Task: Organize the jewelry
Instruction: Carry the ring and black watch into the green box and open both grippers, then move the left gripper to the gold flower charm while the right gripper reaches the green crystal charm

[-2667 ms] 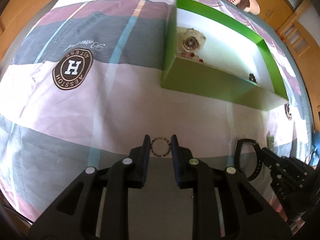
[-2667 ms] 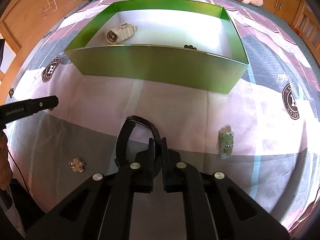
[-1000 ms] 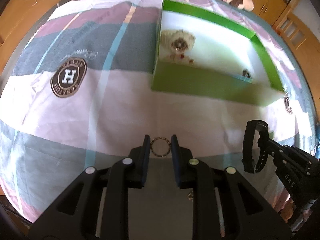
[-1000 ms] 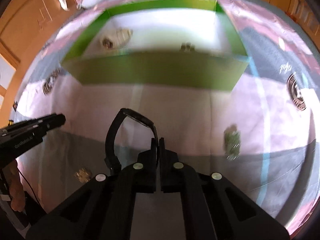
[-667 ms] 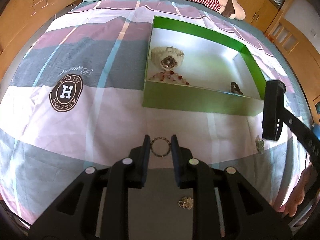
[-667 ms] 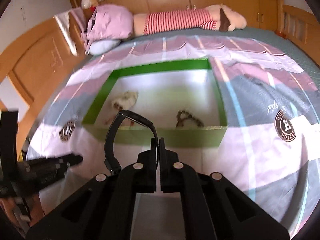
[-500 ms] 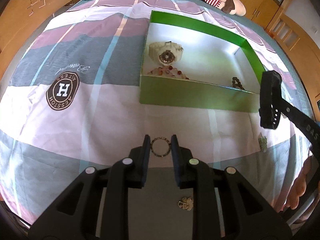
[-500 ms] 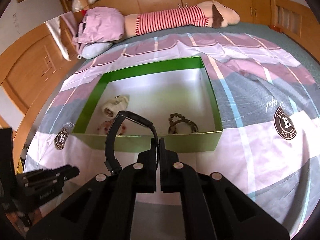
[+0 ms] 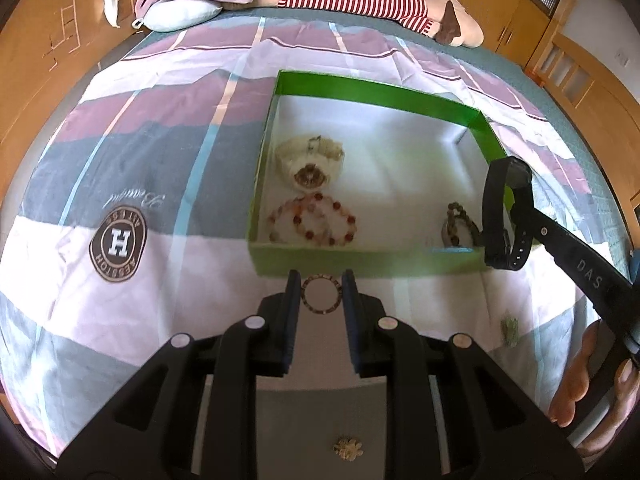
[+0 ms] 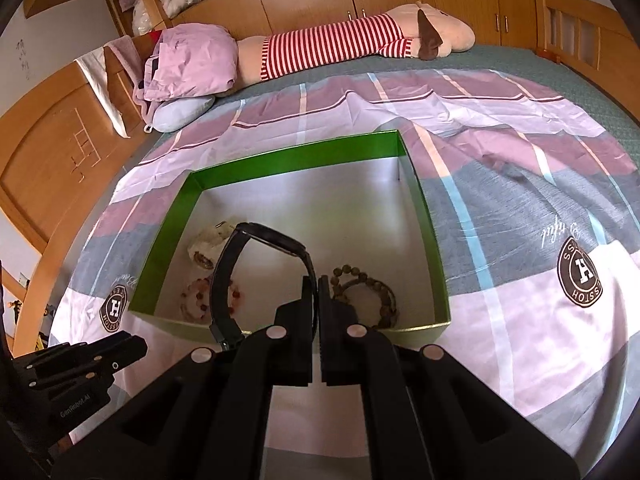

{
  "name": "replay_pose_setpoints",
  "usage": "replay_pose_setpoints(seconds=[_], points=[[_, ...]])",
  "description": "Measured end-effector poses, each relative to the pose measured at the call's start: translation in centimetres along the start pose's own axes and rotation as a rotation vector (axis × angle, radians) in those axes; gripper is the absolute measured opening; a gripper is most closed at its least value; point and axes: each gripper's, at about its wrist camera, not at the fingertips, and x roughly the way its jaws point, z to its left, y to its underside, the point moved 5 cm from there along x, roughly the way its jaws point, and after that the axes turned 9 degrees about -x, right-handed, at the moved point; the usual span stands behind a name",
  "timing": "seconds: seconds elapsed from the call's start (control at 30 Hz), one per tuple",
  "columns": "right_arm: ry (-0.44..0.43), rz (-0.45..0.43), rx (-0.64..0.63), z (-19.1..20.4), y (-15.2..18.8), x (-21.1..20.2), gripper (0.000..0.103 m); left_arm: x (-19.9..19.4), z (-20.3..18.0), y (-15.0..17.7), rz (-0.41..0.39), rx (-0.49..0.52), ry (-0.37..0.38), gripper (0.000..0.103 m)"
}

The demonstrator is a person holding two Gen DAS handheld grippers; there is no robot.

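1. The left claw (image 9: 321, 294) pinches a small dark beaded ring (image 9: 321, 294), just short of the green open cardboard box's (image 9: 360, 257) near wall.
2. Inside the box lie a cream wristwatch (image 9: 310, 161), a red-beaded bracelet (image 9: 313, 219) and a dark bead bracelet (image 9: 459, 224).
3. The right claw (image 9: 532, 216) holds a black watch strap (image 9: 505, 216) over the box's right corner.

Bright daylight washes out the green box (image 9: 372, 92) floor with glare; fisheye edges bend and darken, and the box's near wall is motion-blurred in the left view
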Motion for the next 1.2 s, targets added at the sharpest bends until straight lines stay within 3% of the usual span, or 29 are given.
replay_pose_setpoints(seconds=[0.4,0.67,0.73,0.77,0.8,0.83,0.87,0.97,1.07,1.2], points=[[0.014,0.033,0.033,-1.4,-1.0,1.7,0.002,1.3,-1.6,-5.3,-0.036,-0.058,0.045,0.021],[0.043,0.077,0.015,-1.2,-0.4,3.0,0.002,5.6,-1.5,-5.7,0.033,-0.069,0.010,0.021],[0.045,0.093,0.005,-1.1,-0.3,3.1,0.002,5.9,-1.4,-5.4,0.039,-0.064,-0.002,0.024],[0.041,0.097,0.008,-1.1,-0.4,3.1,0.003,5.8,-1.4,-5.3,0.036,-0.058,-0.004,0.032],[0.034,0.096,0.018,-1.3,-0.4,2.9,0.008,5.5,-1.4,-5.3,0.027,-0.051,-0.006,0.038],[0.030,0.088,0.031,-1.5,-0.6,2.6,0.019,5.2,-1.3,-5.2,0.020,-0.047,-0.011,0.039],[0.034,0.077,0.043,-1.7,-0.7,2.3,0.022,5.1,-1.2,-5.2,0.015,-0.042,-0.019,0.040],[0.075,0.064,0.066,-2.5,-0.9,1.7,0.023,4.4,-0.3,-5.5,-0.002,-0.047,-0.059,0.040],[0.180,0.067,0.092,-4.1,-0.8,1.4,0.023,3.5,0.8,-5.9,-0.019,-0.053,-0.070,0.040],[0.239,0.106,0.162,-6.7,-0.4,1.5,0.025,2.8,2.2,-6.1,-0.038,-0.070,-0.102,0.049]])
